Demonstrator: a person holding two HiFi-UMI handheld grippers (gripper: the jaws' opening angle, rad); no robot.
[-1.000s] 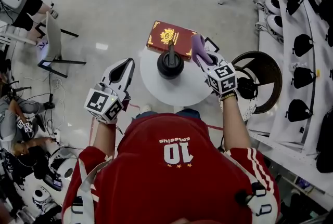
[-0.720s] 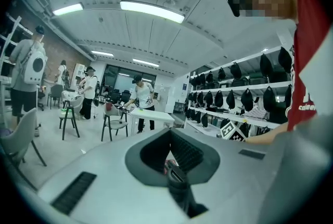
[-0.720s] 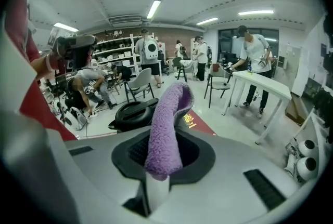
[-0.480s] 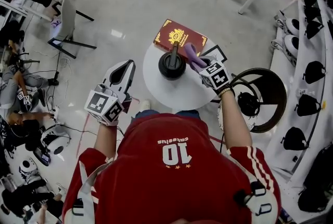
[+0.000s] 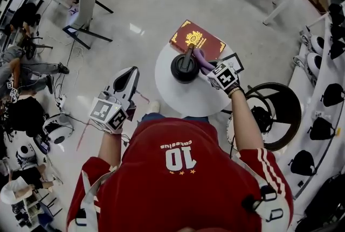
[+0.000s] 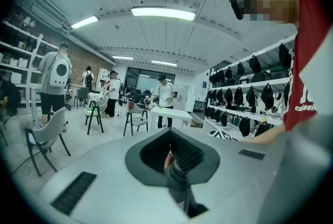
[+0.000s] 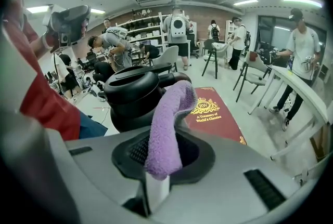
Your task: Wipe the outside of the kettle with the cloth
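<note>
One purple cloth [image 7: 165, 124], clamped in the right gripper [image 7: 160, 159], touches the kettle [image 7: 130, 97].

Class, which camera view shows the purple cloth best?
Right gripper view: the cloth fills the middle, clamped in the right hand-held gripper, by the kettle. Head view: a small purple strip. Left gripper view: none of it.
</note>
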